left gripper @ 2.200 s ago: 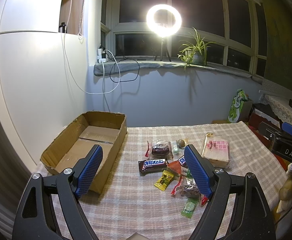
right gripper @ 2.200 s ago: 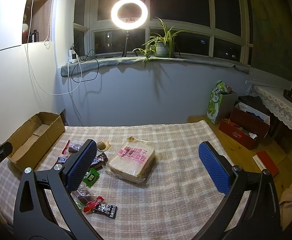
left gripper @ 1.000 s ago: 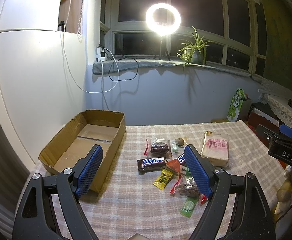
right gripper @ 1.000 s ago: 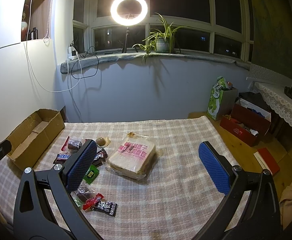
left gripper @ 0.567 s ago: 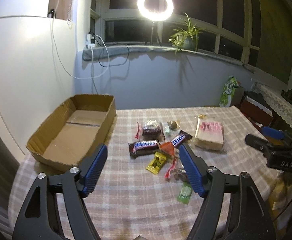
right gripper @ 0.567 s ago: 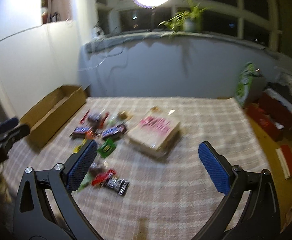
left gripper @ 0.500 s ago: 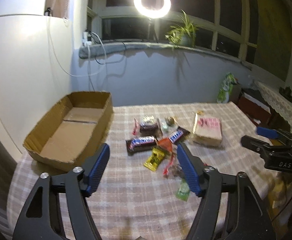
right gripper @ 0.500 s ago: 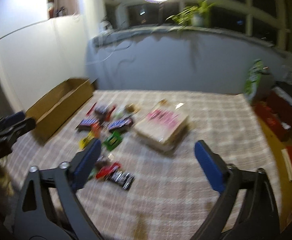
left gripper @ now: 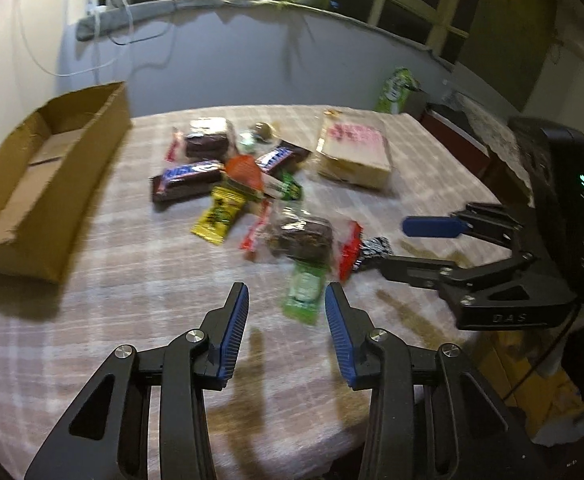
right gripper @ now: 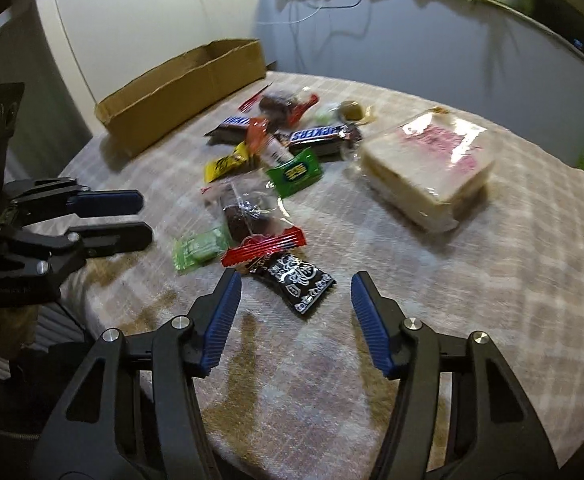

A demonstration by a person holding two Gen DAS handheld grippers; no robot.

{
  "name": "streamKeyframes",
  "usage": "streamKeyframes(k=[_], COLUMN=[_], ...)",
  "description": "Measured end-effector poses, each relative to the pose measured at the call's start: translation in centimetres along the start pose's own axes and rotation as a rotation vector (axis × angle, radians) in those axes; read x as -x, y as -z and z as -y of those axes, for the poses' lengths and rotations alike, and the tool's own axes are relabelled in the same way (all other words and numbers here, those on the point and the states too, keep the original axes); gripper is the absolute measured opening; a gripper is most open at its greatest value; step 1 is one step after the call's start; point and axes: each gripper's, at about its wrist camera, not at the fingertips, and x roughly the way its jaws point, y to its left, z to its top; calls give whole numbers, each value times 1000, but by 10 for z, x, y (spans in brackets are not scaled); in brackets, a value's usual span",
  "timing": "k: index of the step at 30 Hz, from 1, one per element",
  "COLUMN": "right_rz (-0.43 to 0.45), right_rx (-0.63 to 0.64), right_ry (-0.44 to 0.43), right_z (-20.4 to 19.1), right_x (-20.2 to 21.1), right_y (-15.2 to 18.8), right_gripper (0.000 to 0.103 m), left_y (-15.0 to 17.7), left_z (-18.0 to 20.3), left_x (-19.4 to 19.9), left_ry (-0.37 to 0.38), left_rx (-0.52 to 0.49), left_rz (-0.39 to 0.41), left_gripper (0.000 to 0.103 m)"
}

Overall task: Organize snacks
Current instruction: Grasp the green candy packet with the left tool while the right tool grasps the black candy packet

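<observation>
Hanging over the near edge of the checked tablecloth point(left gripper: 111, 312), the left gripper point(left gripper: 287, 298) points down at the snack pile with its blue-padded jaws closing and gripping nothing; the light green sachet point(left gripper: 304, 292) lies on the cloth just ahead of the gap, untouched. Low in the right wrist view, the right gripper point(right gripper: 296, 283) is likewise closing its jaws with nothing clamped, the black patterned packet point(right gripper: 300, 280) lying on the cloth just beyond and between the tips. Beside that packet sits a red-edged wrapper point(right gripper: 265, 246), and above it a clear bag with a dark brownie point(right gripper: 247, 216). Further up the frame lie a green packet point(right gripper: 295, 171), a yellow packet point(right gripper: 227, 166), and two Snickers bars point(right gripper: 320, 138), all clustered mid-table. A wrapped loaf of sliced bread point(right gripper: 428, 168) rests apart at the right of the pile. The open cardboard box point(left gripper: 39, 184) stands empty at the left edge of the left wrist view, well apart from the snacks. Both views are somewhat blurred.
</observation>
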Motion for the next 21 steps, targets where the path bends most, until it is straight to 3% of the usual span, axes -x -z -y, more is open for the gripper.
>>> streamKeyframes(k=[9, 12, 19, 21], right_rz=[-65, -85, -86, -82], right_rx=[115, 149, 156, 153], right_ry=[3, -8, -17, -12], right_z=[-1, -2, -2, -3], right_x=[-22, -29, -34, -34], right_y=[-11, -14, -19, -18], right_gripper=[60, 60, 58, 58], left_y=[0, -1, -2, -2], left_z=[11, 9, 12, 11], left_x=[-28, -35, -44, -44], left_ry=[-15, -31, -61, -70], left_rx=[-90, -103, -147, -144], left_rz=[-52, -61, -57, -48], left_gripper=[38, 33, 32, 28])
